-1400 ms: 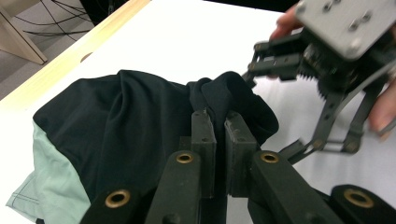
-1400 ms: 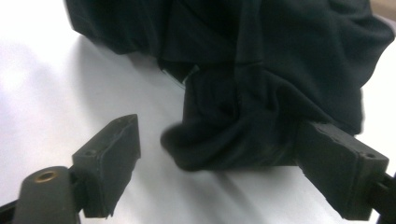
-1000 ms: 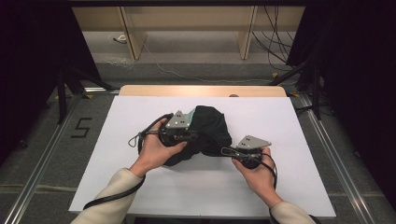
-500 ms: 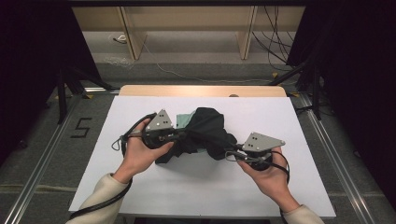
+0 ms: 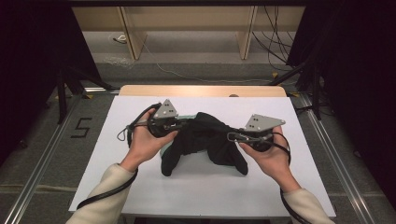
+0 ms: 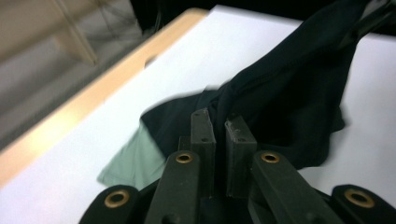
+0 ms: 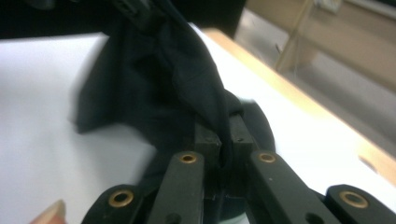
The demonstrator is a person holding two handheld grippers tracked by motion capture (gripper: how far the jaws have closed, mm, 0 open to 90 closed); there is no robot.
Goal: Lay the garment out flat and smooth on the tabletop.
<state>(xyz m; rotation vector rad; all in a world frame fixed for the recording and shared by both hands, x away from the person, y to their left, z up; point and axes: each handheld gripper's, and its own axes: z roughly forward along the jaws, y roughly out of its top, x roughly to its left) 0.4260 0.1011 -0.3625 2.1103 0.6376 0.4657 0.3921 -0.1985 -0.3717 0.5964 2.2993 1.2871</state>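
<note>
Two grippers, left (image 5: 173, 125) and right (image 5: 233, 136), each clench the black garment (image 5: 205, 142), stretched between them above the counter (image 5: 102, 163). Pulling wider could slip the thin fabric out.

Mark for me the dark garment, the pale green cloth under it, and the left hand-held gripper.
dark garment (image 5: 205, 140), high view, on the middle of the stretched fabric.
pale green cloth (image 6: 133, 156), left gripper view, on the exposed corner.
left hand-held gripper (image 5: 176, 125), high view, at its jaw tips where they pinch the garment.
</note>
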